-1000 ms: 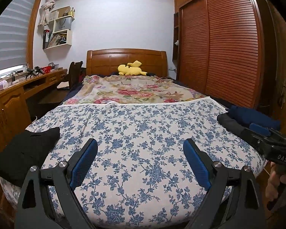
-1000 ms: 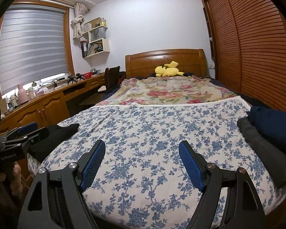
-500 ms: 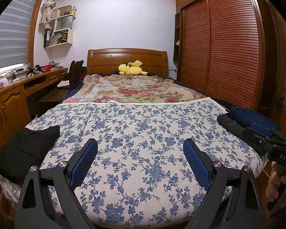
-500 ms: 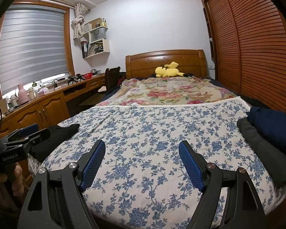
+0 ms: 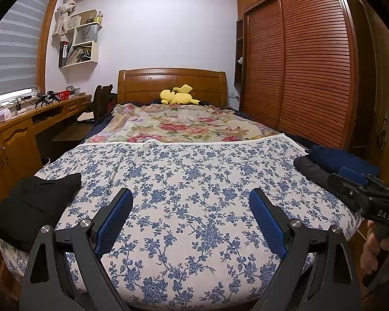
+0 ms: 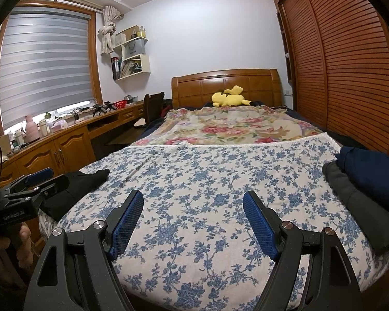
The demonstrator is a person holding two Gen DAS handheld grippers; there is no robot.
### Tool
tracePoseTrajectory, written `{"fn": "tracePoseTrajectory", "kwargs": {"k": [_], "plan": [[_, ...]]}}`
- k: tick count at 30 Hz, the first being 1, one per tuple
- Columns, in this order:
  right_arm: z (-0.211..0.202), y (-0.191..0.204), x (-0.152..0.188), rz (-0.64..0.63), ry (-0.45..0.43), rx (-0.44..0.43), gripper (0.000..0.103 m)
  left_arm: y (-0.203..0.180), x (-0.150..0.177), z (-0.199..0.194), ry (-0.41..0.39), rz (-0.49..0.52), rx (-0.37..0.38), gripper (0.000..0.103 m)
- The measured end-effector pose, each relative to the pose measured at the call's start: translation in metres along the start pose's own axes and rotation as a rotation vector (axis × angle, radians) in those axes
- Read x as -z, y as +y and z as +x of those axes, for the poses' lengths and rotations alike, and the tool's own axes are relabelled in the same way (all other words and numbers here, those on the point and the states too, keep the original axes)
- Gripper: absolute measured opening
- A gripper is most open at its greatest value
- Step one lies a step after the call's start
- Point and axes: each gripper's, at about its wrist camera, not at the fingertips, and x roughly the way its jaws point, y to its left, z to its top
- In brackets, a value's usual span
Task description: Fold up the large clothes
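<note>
A black garment [image 5: 31, 207] lies bunched at the bed's near left corner, also in the right wrist view [image 6: 72, 189]. A folded dark grey garment [image 6: 360, 207] with a navy one [image 6: 370, 171] on it lies at the bed's right edge; both show in the left wrist view [image 5: 316, 171]. My left gripper [image 5: 190, 223] is open and empty above the blue-flowered sheet [image 5: 194, 181]. My right gripper [image 6: 193, 223] is open and empty over the same sheet [image 6: 207, 181]. Each gripper shows at the edge of the other's view.
A floral blanket [image 5: 184, 127] covers the far half of the bed, with a yellow plush toy [image 5: 176, 97] by the headboard. A wooden desk and cabinets [image 6: 51, 147] run along the left. A slatted wardrobe [image 5: 311, 72] stands on the right.
Both grippers stay open. The views have shifted only slightly; nothing on the bed has moved.
</note>
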Motion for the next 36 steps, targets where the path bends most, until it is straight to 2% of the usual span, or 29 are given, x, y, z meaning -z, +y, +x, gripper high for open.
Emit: {"fn": "tracePoseTrajectory", "kwargs": {"k": [36], "plan": [[0.0044, -0.0022, 0.0011, 0.004, -0.002, 0.003, 0.081, -0.0053, 0.0026, 0.0007, 0.011, -0.003, 0.0, 0.091]]}}
